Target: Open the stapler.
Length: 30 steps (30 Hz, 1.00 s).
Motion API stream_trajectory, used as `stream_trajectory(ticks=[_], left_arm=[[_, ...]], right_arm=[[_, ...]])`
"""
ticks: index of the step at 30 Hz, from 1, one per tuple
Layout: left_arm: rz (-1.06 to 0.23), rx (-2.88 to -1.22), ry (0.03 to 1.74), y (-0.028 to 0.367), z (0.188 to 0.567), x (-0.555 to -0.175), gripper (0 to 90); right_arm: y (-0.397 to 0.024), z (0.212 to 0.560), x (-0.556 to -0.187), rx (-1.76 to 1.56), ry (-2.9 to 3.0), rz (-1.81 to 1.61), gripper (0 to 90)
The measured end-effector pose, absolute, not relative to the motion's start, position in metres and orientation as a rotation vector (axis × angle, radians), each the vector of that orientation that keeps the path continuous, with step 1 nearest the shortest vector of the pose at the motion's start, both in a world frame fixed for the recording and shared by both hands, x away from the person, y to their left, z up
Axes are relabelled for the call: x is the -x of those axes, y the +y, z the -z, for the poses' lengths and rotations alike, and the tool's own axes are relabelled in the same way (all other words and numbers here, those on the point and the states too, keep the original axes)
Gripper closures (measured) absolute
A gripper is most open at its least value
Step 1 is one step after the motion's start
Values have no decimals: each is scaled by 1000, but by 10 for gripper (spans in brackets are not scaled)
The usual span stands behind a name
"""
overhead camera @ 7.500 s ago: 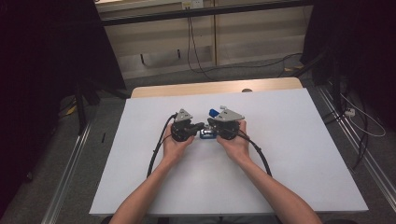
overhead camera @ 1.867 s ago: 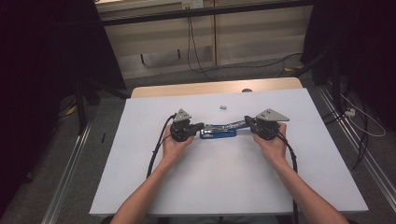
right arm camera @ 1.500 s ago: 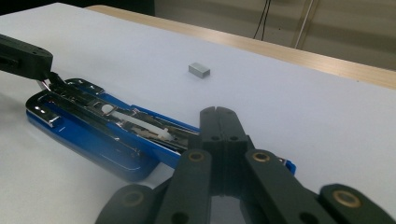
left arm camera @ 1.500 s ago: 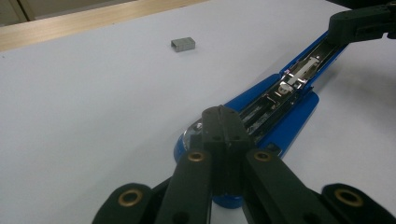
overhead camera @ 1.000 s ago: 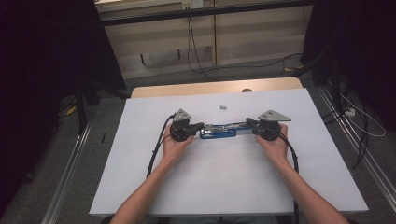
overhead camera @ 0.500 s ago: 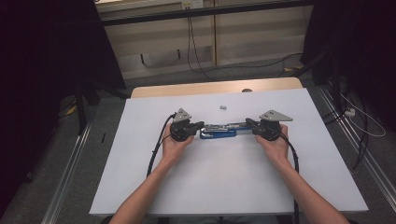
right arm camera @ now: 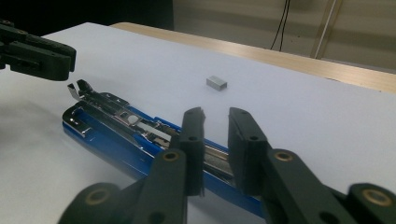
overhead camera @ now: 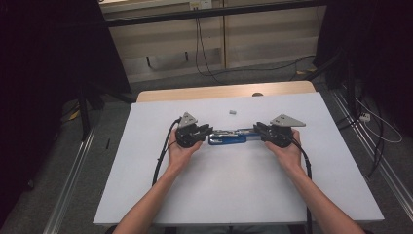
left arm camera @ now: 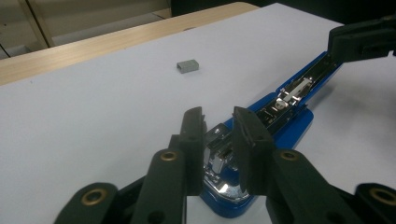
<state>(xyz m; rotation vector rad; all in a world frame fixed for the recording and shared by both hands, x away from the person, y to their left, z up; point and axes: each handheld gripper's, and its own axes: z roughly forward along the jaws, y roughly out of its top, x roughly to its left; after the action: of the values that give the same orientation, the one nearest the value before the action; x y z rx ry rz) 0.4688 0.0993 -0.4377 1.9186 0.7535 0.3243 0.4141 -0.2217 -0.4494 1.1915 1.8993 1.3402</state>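
A blue stapler (overhead camera: pixel 229 138) lies opened out flat on the white table (overhead camera: pixel 219 195), its metal staple track facing up (right arm camera: pixel 116 135). My left gripper (overhead camera: pixel 208 131) is at its left end and my right gripper (overhead camera: pixel 257 130) at its right end. Both pairs of jaws have just been opening. In the left gripper view the gripper (left arm camera: pixel 219 119) straddles the stapler's chrome end (left arm camera: pixel 219 154) with a gap at each pad. In the right gripper view the gripper (right arm camera: pixel 215 119) stands slightly apart over the stapler's arm. A small grey block of staples (overhead camera: pixel 233 112) lies just behind the stapler.
A wooden strip (overhead camera: pixel 224 91) runs along the table's far edge. Cables trail from both grippers across the table toward the person. Beyond the table are a carpeted floor with cables (overhead camera: pixel 360 117) and dark curtains at both sides.
Since the oldest frame the right hand has moved right and the stapler now lies unfolded between the grippers. Over the last second both hands stayed nearly still.
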Motion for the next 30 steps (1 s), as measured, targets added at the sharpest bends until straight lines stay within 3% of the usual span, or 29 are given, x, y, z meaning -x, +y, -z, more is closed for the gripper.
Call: stream_trajectory(ticks=[2,3,4,8,9,11,12,13,15,20,30], left_arm=[[-314,-1913,752,101,437,-468,669],[-329,-1915,753,102,437,-468,577],[-334,-1914,756,103,437,-467,549],[-350,-1919,785,105,437,-464,367],[-359,-1924,789,105,437,-464,367],[-366,-1934,801,107,436,-463,277],[-382,-1935,814,109,434,-464,188],[-382,-1935,814,109,434,-464,163],[-405,-1931,817,111,433,-464,144],[-386,-1922,826,113,432,-465,55],[-415,-1855,818,123,415,-452,46]], right_arm=[[-222,449,-414,-1190,1900,-1349,720],[-222,449,-414,-1195,1898,-1360,680],[-221,448,-414,-1204,1892,-1358,568],[-218,448,-415,-1232,1900,-1320,378],[-218,448,-415,-1232,1900,-1320,378],[-217,449,-416,-1238,1904,-1298,326],[-217,449,-416,-1249,1890,-1298,238],[-217,449,-416,-1249,1890,-1298,238],[-217,449,-416,-1257,1877,-1296,158],[-219,449,-417,-1274,1838,-1371,63],[-216,447,-415,-1269,1866,-1383,44]])
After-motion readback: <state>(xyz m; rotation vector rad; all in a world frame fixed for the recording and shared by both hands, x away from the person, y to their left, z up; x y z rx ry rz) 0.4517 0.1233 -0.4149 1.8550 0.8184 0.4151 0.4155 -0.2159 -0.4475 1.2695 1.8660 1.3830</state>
